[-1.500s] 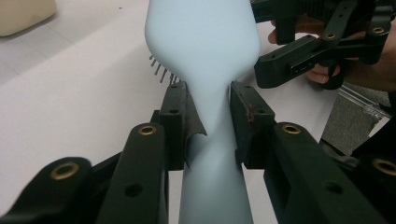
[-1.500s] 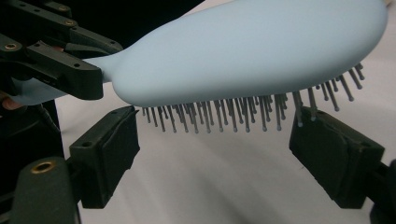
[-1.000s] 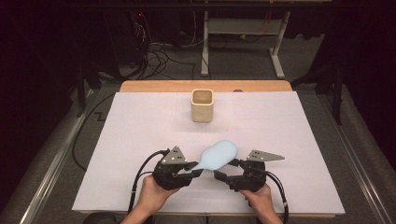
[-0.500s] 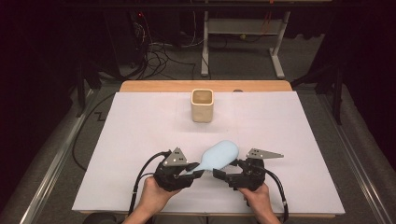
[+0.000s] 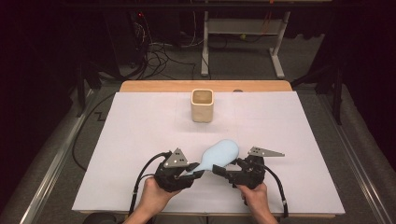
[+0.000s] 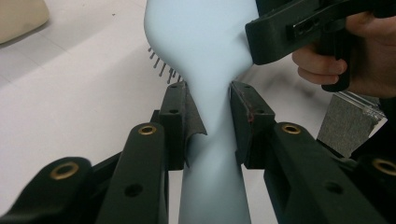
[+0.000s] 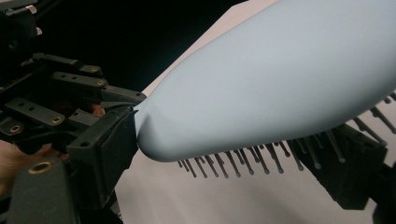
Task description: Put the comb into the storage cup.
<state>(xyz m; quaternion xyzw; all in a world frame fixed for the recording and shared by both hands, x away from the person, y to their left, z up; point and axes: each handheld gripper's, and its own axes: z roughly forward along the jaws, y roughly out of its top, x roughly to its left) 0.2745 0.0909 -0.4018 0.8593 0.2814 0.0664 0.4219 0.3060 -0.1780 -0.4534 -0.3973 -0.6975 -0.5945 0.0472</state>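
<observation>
The pale blue hairbrush hangs above the surface, well nearer the person than the cream cup. The left hand-held gripper is clamped on its handle. The right hand-held gripper has its jaws around the brush's head, one pad against the back, the other at the bristles.

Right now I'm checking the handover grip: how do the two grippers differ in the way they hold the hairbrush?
The left gripper is shut on the narrow handle of the light blue hairbrush; the right gripper spans its wide head. The left gripper's jaws stand close together, the right gripper's far apart, one at the head's edge, the other among the bristles. Whether the right gripper presses on the head cannot be told. Both are black and hand-held.
</observation>
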